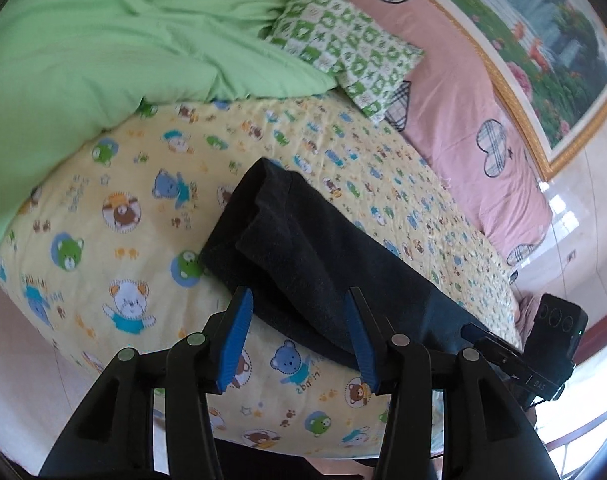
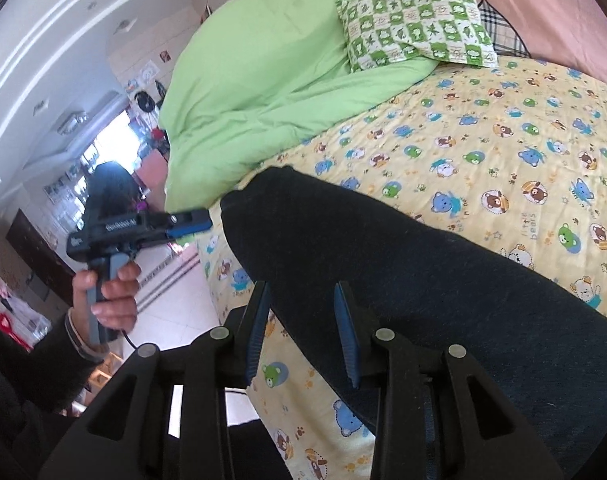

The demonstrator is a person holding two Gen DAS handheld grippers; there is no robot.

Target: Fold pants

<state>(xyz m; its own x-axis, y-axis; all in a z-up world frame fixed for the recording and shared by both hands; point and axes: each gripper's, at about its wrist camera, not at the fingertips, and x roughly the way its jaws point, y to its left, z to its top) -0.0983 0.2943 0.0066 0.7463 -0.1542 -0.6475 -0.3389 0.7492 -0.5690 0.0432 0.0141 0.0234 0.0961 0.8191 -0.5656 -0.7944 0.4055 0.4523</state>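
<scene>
Pants: the dark pants [image 1: 303, 248] lie in a long folded strip on the bear-print sheet, running from near the bed's front edge toward the green duvet; the far end shows stacked layers with a hem edge on top. In the right wrist view the pants [image 2: 423, 280] fill the lower right, their rounded end pointing at the duvet.

Bed: a yellow sheet [image 1: 115, 208] printed with cartoon bears covers the mattress under the pants; the same sheet [image 2: 503, 140] spreads beyond the pants in the right wrist view.

Left tool: the left tool [image 1: 299, 336] stands wide, its blue-padded fingers [image 1: 235, 340] either side of the near edge of the pants, holding nothing. Whether the pads touch the cloth I cannot tell. Seen from the right wrist, the left tool [image 2: 195, 222] sits just off the pants' rounded end, near the bed's edge, held by the person's left hand [image 2: 111, 296].

Right tool: the right tool [image 2: 303, 332] is also wide, one finger [image 2: 347, 336] over the pants, the other beside their edge above the sheet; nothing is held. From the left wrist view the right tool [image 1: 471, 330] shows at the pants' other end, its jaw gap not readable there.

Duvet: a light green duvet [image 1: 103, 40] is bunched beyond the pants.

Pillow: a green-and-white checked pillow [image 1: 343, 44] rests against the duvet, well apart from the pants.

Wall side: pink fabric with plaid hearts [image 1: 463, 92] lies beyond the pillow, under a framed landscape picture [image 1: 543, 32].
</scene>
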